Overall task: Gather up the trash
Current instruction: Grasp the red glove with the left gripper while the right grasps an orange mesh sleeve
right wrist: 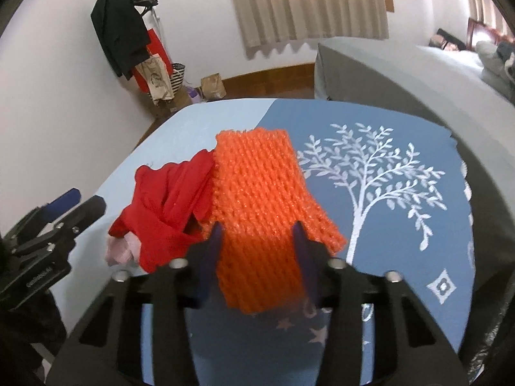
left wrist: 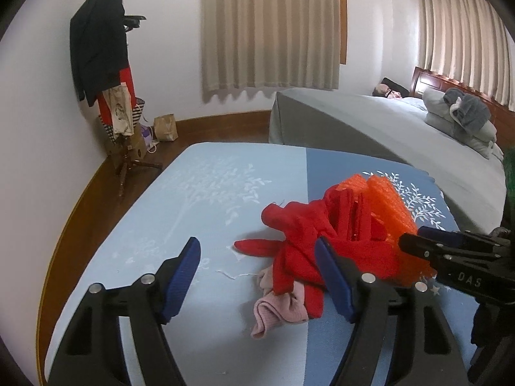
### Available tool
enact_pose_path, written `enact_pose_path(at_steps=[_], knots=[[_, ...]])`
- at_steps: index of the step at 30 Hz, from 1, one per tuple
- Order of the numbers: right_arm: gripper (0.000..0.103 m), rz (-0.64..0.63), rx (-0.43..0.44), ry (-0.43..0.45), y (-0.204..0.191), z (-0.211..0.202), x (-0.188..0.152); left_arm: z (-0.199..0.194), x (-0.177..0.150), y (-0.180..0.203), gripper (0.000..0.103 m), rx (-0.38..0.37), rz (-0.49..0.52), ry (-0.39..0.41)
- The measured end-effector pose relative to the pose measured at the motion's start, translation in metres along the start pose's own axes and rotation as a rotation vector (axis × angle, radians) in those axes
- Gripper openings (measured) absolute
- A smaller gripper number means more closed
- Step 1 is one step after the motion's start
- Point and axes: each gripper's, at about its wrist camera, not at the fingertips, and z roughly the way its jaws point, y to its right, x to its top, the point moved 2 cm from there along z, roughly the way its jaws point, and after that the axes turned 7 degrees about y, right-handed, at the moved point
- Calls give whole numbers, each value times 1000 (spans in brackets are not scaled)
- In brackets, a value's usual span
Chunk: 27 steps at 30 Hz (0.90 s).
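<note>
Your right gripper [right wrist: 257, 244] has its jaws on either side of the orange foam net [right wrist: 260, 199], blue pads against its two long edges, gripping it at the near end. The net lies on the dark blue half of the desk [right wrist: 402, 257], toward its middle, touching the red cloth [right wrist: 167, 212] on its left. A pink cloth [left wrist: 276, 312] pokes out under the red one, toward the near edge. Your left gripper [left wrist: 257, 276] hovers with jaws wide, nothing between them, its right pad [left wrist: 334, 283] just over the red cloth.
</note>
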Motion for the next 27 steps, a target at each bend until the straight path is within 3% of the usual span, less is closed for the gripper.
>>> enact_pose_path(at_steps=[2, 4, 11, 20, 23, 25, 27], knots=[[19, 5, 12, 4, 1, -4, 0, 1, 0, 2, 72, -9, 2, 1], [14, 7, 16, 13, 2, -8, 1, 1, 0, 4, 72, -19, 0, 1], [12, 50, 0, 66, 14, -37, 3, -3, 0, 22, 72, -67, 11, 6], [12, 93, -54, 72, 35, -62, -8, 13, -7, 48, 62, -110, 33, -28], [12, 106, -63, 65, 39, -64, -13, 24, -9, 54, 50, -114, 32, -50], [12, 112, -64, 61, 41, -66, -15, 32, -12, 59, 28, -122, 43, -70], [12, 114, -64, 59, 41, -66, -18, 36, -16, 64, 12, -131, 59, -82]])
